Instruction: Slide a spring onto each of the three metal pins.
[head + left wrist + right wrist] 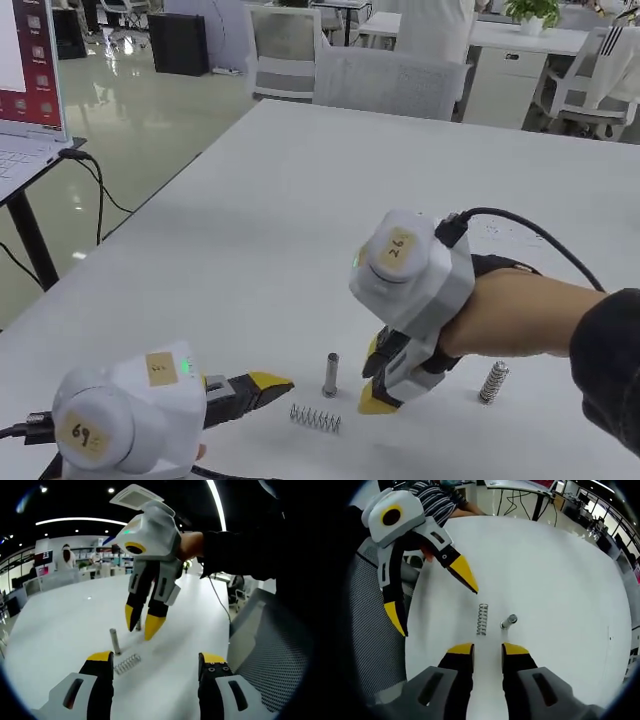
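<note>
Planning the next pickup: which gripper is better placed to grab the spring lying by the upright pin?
Left. The left gripper is low, its open fingers framing the spring. The right gripper hangs narrowly open beside the pin.

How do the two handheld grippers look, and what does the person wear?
Both have rounded white housings, black jaws and yellow tips. The left gripper bears a sticker marked 69; the right gripper bears 26, with a black cable. The sleeve is dark.
</note>
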{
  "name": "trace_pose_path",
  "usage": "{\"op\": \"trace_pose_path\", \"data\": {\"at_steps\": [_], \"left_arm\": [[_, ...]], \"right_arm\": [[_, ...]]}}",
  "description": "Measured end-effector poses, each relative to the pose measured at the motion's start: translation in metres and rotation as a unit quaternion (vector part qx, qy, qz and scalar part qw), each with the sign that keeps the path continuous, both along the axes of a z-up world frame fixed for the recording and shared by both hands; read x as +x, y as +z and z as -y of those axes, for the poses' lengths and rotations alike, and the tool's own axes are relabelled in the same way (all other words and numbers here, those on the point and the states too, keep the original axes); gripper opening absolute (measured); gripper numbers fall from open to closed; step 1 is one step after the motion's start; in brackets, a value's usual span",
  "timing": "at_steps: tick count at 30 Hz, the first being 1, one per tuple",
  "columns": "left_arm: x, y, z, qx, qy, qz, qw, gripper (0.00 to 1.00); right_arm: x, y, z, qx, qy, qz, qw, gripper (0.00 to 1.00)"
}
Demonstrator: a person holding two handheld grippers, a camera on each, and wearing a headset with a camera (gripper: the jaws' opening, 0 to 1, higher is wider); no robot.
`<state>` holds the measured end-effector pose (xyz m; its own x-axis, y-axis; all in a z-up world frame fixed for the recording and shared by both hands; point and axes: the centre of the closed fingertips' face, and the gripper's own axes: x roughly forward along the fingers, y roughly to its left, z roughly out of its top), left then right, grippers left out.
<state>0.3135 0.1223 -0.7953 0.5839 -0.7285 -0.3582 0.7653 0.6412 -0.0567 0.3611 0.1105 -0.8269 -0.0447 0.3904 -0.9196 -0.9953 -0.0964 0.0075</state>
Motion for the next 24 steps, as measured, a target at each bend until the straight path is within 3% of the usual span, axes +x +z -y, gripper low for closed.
{"op": "trace_pose_path", "data": {"at_steps": [12,24], "left_arm": [[-0.001,-0.001,-0.002,0.000,0.002,-0.003,1.0000,0.64],[-0.002,-0.003,-0.004,0.003,0.005,-0.006,1.0000,0.63]], "right_arm": [[-0.010,-0.024,-0.013,0.006,-0.017,-0.022,0.9996,0.13],[-0.006,-0.036,-0.018,0.003,-0.024,-0.011,0.9996,0.10]]}}
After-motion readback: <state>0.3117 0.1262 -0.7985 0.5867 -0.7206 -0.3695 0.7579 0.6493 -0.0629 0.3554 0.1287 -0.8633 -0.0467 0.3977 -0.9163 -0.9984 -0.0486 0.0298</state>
